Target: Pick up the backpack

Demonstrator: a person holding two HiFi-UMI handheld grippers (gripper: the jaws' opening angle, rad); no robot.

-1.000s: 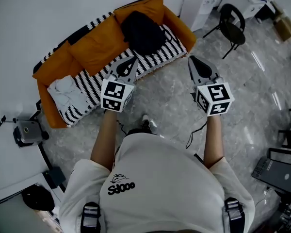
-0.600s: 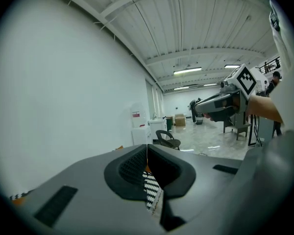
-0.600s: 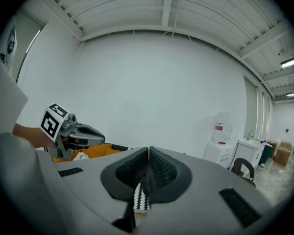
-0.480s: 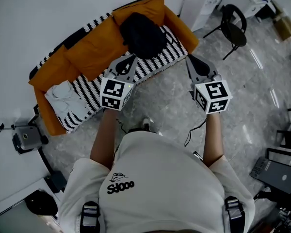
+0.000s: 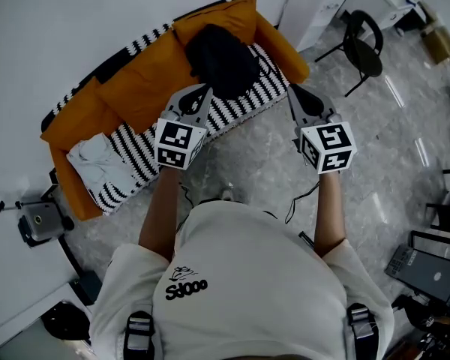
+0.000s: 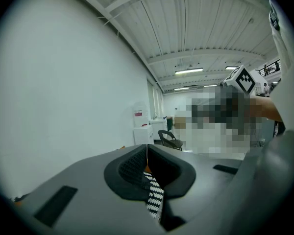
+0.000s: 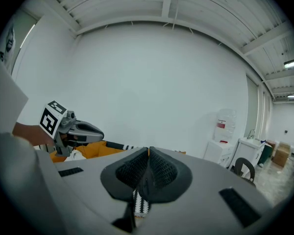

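A black backpack (image 5: 223, 57) lies on the striped seat of an orange sofa (image 5: 139, 81), toward its right end, in the head view. My left gripper (image 5: 205, 90) is shut and empty, its tip just short of the backpack's lower left edge. My right gripper (image 5: 293, 89) is shut too, hanging over the floor beside the sofa's right arm. In the left gripper view the left gripper (image 6: 147, 148) shows its pads pressed together, and in the right gripper view the right gripper (image 7: 148, 151) does the same. The backpack is hidden in both gripper views.
A crumpled white cloth (image 5: 97, 156) lies on the sofa's left end. A black chair (image 5: 358, 42) stands on the marble floor at the upper right, next to a white cabinet (image 5: 313, 2). A tripod-mounted device (image 5: 36, 220) stands at the left. Dark equipment (image 5: 426, 265) sits at the lower right.
Both grippers have moved forward toward the sofa, so the sofa and backpack sit closer beneath them. Both stay shut.
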